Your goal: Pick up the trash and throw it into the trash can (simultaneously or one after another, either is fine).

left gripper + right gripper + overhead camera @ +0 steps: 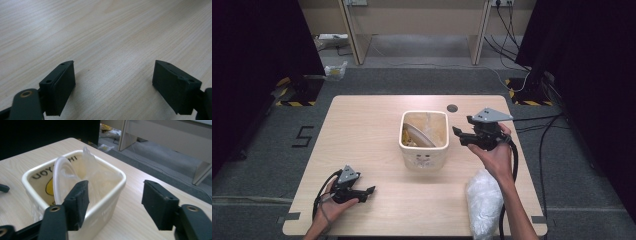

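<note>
The right tool (460,135) is held just to the right of the cream bin (424,150) at the middle of the table (362,130), its jaws spread apart with nothing between them. In the right gripper view, the bin (110,195) is seen just beyond the jaws and to their left, with a clear plastic liner (97,173) bunched inside and a white plate-like piece (61,178) leaned against its inner wall. The liner's loose peak is raised toward the bin's far right corner, the side nearest this tool. The left tool (368,192) is rested low at the near left of the table, well apart from the bin, its jaws likewise wide and empty over bare wood. A crumpled clear bag (484,202) is lain at the near right edge, beside the right forearm. Any reach into the bin is judged to fall to the right tool, by a short move leftward.
</note>
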Tool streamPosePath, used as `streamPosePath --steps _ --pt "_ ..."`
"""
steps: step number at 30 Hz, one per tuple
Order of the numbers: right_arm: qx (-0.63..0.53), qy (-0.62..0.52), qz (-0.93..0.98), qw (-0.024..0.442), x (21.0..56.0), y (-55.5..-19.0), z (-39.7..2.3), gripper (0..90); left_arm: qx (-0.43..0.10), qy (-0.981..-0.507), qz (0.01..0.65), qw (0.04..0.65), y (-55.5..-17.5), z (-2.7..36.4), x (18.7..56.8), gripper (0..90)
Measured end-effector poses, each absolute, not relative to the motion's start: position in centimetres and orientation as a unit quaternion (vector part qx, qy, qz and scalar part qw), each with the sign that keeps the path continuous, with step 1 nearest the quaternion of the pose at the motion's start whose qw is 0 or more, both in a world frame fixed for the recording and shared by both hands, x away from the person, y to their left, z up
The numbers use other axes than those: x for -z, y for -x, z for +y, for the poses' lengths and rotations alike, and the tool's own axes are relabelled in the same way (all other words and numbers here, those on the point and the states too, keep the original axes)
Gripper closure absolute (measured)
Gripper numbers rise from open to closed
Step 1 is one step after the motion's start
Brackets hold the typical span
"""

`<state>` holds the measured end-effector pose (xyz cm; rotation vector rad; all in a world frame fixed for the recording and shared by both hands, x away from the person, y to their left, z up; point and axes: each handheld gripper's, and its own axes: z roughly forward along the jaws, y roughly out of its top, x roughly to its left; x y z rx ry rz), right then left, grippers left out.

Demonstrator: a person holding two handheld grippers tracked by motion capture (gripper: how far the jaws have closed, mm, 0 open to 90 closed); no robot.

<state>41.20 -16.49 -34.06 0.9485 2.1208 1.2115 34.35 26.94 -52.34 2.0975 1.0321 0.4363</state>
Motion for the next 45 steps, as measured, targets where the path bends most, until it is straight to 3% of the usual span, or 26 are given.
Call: streamPosePath --steps 4,12,20,45 --pt "-0.438 -0.361 0.779 0.267 34.7 -39.7 -17.8 27.2 -0.17 -0.819 0.403 0.373 -34.4 26.9 52.3 17.6" --pt "-0.428 -0.371 0.779 0.268 36.1 -36.3 -20.2 21.1 -0.17 -0.819 0.403 0.373 -34.4 26.9 52.3 17.6" --pt "-0.437 -0.382 0.769 0.269 37.3 -34.3 -21.6 20.8 -0.17 -0.819 0.403 0.372 -34.3 26.9 52.3 17.5" --pt "-0.439 -0.395 0.76 0.272 39.8 -33.0 -22.1 21.1 -0.171 -0.82 0.401 0.371 -34.4 26.9 52.3 17.4"
